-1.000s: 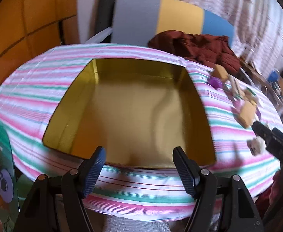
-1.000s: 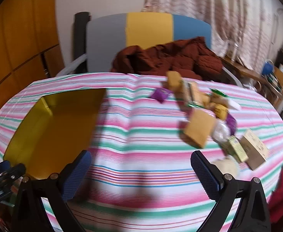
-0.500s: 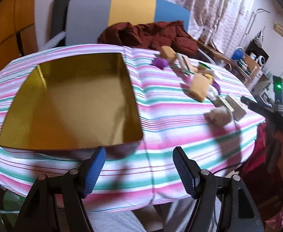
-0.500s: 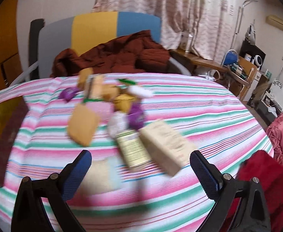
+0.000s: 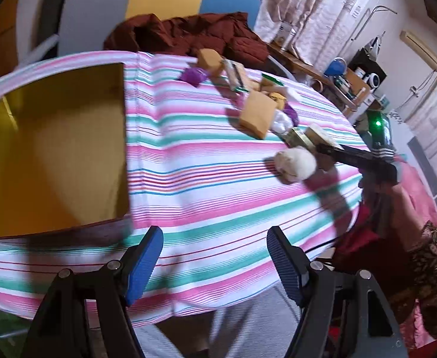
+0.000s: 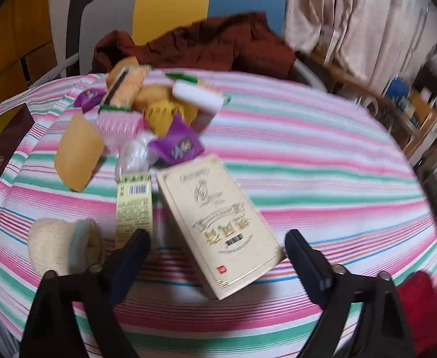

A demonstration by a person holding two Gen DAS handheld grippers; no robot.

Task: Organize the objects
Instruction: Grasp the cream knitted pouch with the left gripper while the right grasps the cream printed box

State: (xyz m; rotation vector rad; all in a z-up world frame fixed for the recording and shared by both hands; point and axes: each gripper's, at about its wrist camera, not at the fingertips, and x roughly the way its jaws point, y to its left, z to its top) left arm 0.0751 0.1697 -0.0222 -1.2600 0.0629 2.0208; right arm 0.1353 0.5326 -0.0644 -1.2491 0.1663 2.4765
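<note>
With the right gripper [image 6: 215, 265] fingers closing around the cream box [image 6: 218, 226], just right of the barcoded packet [image 6: 134, 205] on the counter [image 6: 323, 161], 1 finger could snag that packet; the left gripper [image 5: 215, 256] is open, empty.

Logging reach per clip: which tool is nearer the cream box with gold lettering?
Right. The right tool straddles the cream box, its jaws closing around it without pressing yet. The left tool hangs empty at the table's near edge, beside the gold tray.
</note>
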